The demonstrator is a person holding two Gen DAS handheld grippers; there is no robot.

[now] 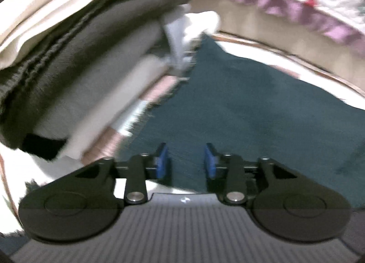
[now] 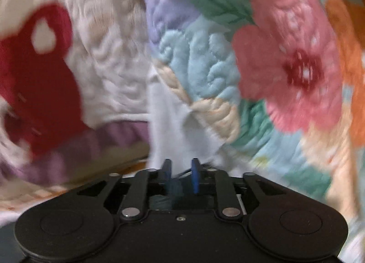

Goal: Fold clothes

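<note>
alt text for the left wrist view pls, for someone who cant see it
The left tool, its blue pads apart, hangs over a dark teal garment spread flat, with nothing visibly pinched between them. To its left sits a stack of folded clothes in cream, olive and grey; a purple-edged quilt runs behind. The picture is blurred.

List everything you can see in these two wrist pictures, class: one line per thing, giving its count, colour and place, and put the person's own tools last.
dark teal cloth: one, dark teal, spread flat ahead of the left gripper.
folded clothes stack: one pile, cream, olive-grey and white layers, upper left of the left view.
quilt: one, floral in red, pink, blue and green with a purple border, filling the right view.
white cloth: one, white, hanging just ahead of the right gripper; blurred.
left gripper: one, black with blue pads, jaws apart over the teal cloth, not gripping it.
right gripper: one, black with blue pads; too blurred to tell what lies between the jaws.
</note>
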